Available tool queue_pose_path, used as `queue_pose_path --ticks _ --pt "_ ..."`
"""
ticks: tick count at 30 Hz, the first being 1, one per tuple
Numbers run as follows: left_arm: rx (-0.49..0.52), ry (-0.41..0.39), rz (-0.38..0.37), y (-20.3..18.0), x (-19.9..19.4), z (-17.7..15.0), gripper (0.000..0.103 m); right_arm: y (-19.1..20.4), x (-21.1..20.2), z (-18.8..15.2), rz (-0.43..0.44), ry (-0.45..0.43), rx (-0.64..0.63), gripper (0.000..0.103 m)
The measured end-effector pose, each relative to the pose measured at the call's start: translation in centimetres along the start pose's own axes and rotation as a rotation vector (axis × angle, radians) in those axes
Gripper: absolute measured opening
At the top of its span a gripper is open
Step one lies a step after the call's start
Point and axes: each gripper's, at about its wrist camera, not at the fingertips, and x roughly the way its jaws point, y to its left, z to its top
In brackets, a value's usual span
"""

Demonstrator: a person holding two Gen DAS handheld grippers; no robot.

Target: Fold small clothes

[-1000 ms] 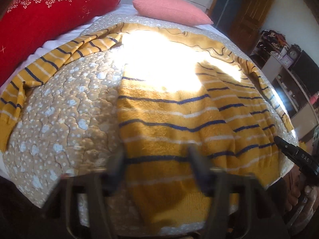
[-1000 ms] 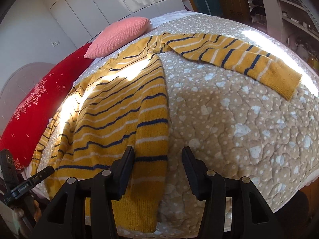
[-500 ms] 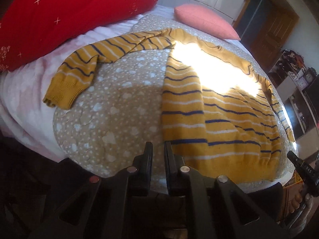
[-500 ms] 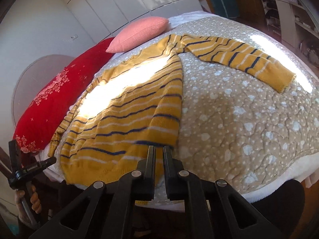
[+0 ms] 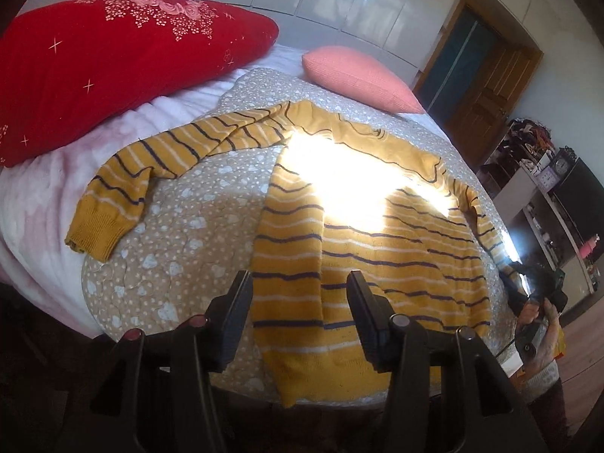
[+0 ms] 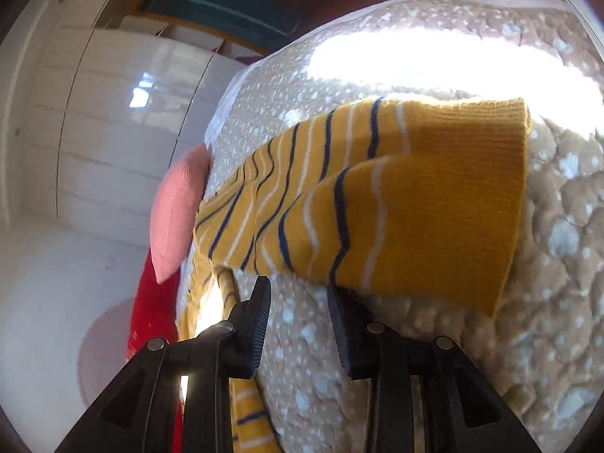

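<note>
Above the sweater (image 5: 362, 264), both grippers' fingers (image 5: 234, 313) open, empty.

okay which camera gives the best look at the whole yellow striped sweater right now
The left wrist view: the striped sweater lies spread across the quilt, body and one sleeve in full. The right wrist view is blurred and shows mostly the other sleeve, close up.

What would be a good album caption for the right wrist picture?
Right gripper, jaws opening and empty, nears the yellow striped sweater's sleeve lying on the dotted quilt.
</note>
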Motion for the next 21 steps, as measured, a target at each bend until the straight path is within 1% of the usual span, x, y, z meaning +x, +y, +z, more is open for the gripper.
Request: queue_pose_path --ticks 2,4,5,6,8,10,12,14,15,17,19,21 --pt "0.012 0.013 0.009 -0.7 0.5 0.1 0.050 -0.1 0.2 1.3 -0.002 -0.028 0.033 0.034" --pt "0.020 0.026 0.018 -1.2 1.1 0.2 0.050 -0.1 0.4 2.6 -0.009 -0.036 0.030 0.029" --pt "0.020 0.033 0.021 -1.5 1.4 0.3 0.050 0.1 0.4 3.3 -0.026 -0.043 0.014 0.022" --pt "0.019 0.040 0.018 -1.6 1.6 0.4 0.050 0.2 0.2 4.2 -0.055 -0.057 -0.012 0.011" --pt "0.014 0.048 0.017 -2.0 2.0 0.5 0.050 0.8 -0.9 5.9 -0.124 -0.110 -0.080 0.009" --pt "0.016 0.052 0.012 -2.3 2.4 0.7 0.050 1.1 -3.1 7.9 -0.201 -0.202 -0.141 0.008" --pt "0.018 0.054 0.008 -2.4 2.8 0.9 0.050 1.4 -5.1 10.0 -0.265 -0.276 -0.169 0.008" --pt "0.008 0.060 -0.004 -2.3 3.3 1.1 0.051 1.9 -6.3 11.9 -0.312 -0.307 -0.189 0.005" --pt "-0.001 0.065 -0.013 -2.3 3.6 1.2 0.051 2.5 -6.5 12.5 -0.315 -0.303 -0.211 0.005" --pt "-0.018 0.077 -0.031 -2.1 4.2 1.2 0.051 4.8 -6.3 12.2 -0.342 -0.294 -0.299 0.005" --pt "-0.036 0.081 -0.055 -1.8 4.6 1.2 0.051 7.9 -5.8 10.9 -0.366 -0.290 -0.423 0.005" --pt "-0.050 0.079 -0.080 -1.5 4.6 1.1 0.051 11.4 -4.4 8.8 -0.349 -0.261 -0.534 0.005"
